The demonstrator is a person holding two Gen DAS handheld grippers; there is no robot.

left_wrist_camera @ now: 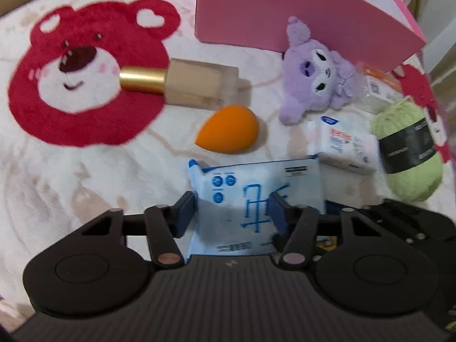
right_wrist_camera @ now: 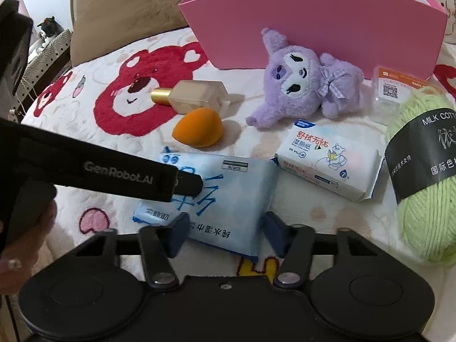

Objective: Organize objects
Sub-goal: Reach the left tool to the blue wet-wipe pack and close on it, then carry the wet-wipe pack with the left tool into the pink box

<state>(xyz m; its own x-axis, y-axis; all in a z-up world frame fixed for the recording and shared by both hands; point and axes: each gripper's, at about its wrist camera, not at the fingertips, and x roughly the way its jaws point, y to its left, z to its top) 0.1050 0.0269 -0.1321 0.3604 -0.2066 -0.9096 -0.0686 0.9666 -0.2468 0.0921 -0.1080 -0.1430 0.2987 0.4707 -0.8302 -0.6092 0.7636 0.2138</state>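
A light blue wet-wipe pack (left_wrist_camera: 256,199) (right_wrist_camera: 228,199) lies on the bear-print blanket. My left gripper (left_wrist_camera: 232,213) is closed around it, both pads touching its sides; its finger also shows in the right wrist view (right_wrist_camera: 182,183). My right gripper (right_wrist_camera: 223,233) is open, its pads straddling the pack's near end without clear contact. Beyond lie an orange sponge (left_wrist_camera: 228,134) (right_wrist_camera: 198,126), a foundation bottle (left_wrist_camera: 182,82) (right_wrist_camera: 193,95), a purple plush (left_wrist_camera: 316,77) (right_wrist_camera: 299,79), a white tissue pack (left_wrist_camera: 346,145) (right_wrist_camera: 325,159), green yarn (left_wrist_camera: 407,148) (right_wrist_camera: 427,171) and a pink box (left_wrist_camera: 285,11) (right_wrist_camera: 313,28).
A small clear box with an orange label (right_wrist_camera: 396,91) (left_wrist_camera: 379,85) sits beside the yarn. A brown pillow (right_wrist_camera: 122,14) lies at the back left. The bed's left edge (right_wrist_camera: 31,105) drops off near a patterned basket (right_wrist_camera: 48,51).
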